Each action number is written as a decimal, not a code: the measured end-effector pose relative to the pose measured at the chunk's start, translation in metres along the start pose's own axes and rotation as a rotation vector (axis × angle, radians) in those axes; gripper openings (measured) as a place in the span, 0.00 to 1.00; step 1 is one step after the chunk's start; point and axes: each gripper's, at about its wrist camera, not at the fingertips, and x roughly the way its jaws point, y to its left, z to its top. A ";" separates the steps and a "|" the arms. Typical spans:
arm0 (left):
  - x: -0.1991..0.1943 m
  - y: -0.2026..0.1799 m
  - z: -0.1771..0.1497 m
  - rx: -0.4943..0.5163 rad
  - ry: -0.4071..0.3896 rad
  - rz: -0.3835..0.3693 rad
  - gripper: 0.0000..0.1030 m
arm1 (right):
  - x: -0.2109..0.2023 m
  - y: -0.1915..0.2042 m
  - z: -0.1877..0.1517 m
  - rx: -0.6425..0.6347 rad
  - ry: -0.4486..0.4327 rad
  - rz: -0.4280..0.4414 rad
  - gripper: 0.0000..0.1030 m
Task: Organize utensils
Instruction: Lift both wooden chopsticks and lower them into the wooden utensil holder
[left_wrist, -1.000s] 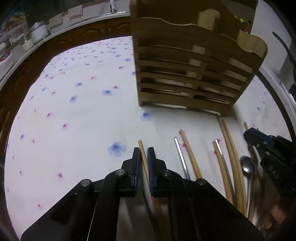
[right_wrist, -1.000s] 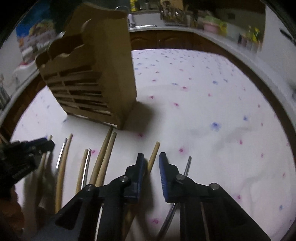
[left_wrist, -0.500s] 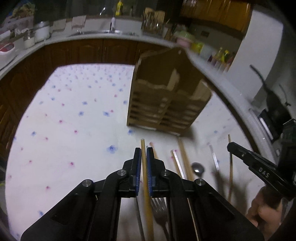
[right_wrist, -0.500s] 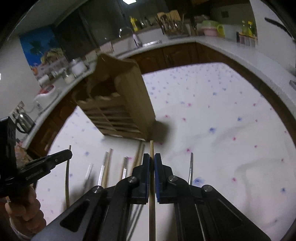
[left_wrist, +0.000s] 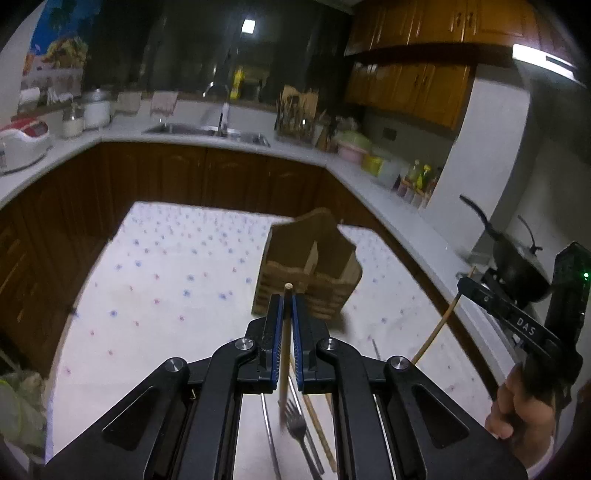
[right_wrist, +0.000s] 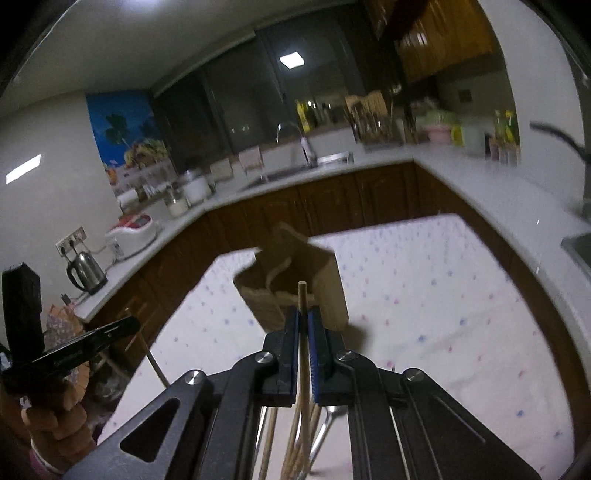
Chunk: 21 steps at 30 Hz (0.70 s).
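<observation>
Left wrist view: the left gripper (left_wrist: 285, 300) pinches a round, pale wooden chopstick (left_wrist: 283, 354) above the slatted wooden utensil holder (left_wrist: 308, 271) on the flower-dotted white tablecloth (left_wrist: 155, 295). The right gripper (right_wrist: 303, 314) clamps a second wooden chopstick (right_wrist: 303, 354).

You can read only "DAS", in white letters along the side of your right gripper (left_wrist: 466, 288).

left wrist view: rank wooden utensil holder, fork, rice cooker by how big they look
1. wooden utensil holder
2. fork, long but thin, close to the camera
3. rice cooker
Fork and rice cooker look near alike, so their order is unsure.
</observation>
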 end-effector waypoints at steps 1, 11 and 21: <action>-0.002 -0.001 0.002 0.002 -0.011 0.001 0.04 | -0.003 0.002 0.002 -0.002 -0.011 0.002 0.05; -0.009 0.000 0.026 0.001 -0.079 0.005 0.04 | -0.010 0.004 0.033 0.000 -0.102 0.003 0.05; 0.004 -0.003 0.083 0.012 -0.185 0.014 0.04 | 0.000 -0.002 0.078 0.025 -0.216 0.003 0.05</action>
